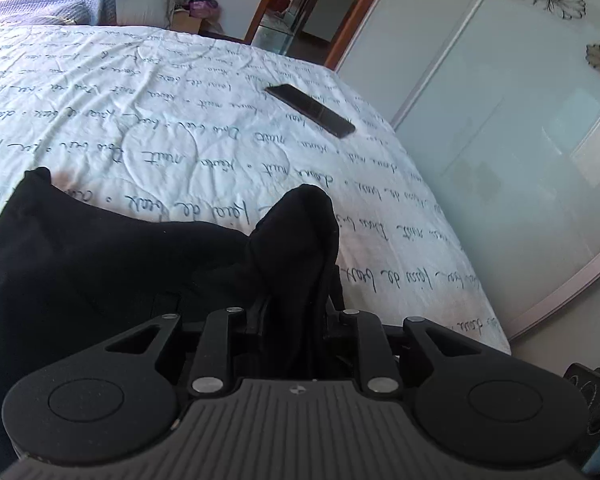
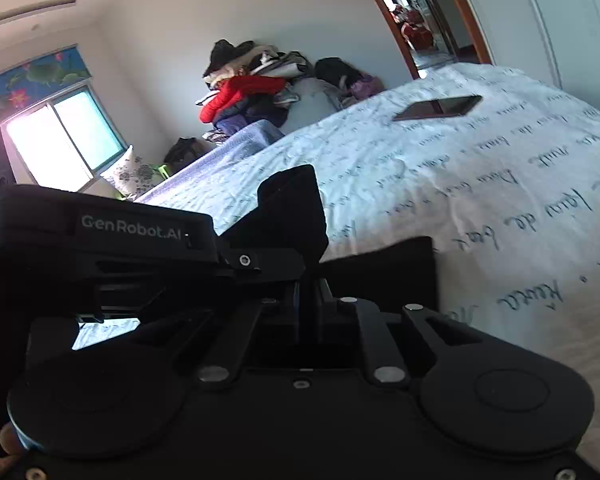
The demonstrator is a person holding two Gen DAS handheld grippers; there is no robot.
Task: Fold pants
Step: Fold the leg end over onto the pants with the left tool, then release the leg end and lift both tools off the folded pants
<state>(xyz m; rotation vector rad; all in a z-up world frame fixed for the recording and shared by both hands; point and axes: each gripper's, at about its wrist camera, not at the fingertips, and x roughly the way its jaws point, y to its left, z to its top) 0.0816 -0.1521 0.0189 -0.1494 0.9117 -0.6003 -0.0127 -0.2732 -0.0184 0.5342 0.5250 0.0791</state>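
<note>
The black pants [image 1: 100, 264] lie on the white bed with script print [image 1: 180, 120]. My left gripper [image 1: 296, 280] is shut on a bunched fold of the pants, and the cloth rises in a peak in front of the fingers and hides them. In the right wrist view the pants [image 2: 380, 276] hang dark over the bed's near edge. My right gripper [image 2: 308, 280] is shut on a raised flap of the pants [image 2: 292, 208]. The left gripper's body [image 2: 100, 236] is close on the left.
A black phone [image 1: 312, 110] lies on the bed ahead; it also shows in the right wrist view [image 2: 440, 107]. A sliding wardrobe [image 1: 520, 120] runs along the bed's right side. A pile of clothes [image 2: 252, 80] sits by the far wall beside a doorway [image 2: 420, 20].
</note>
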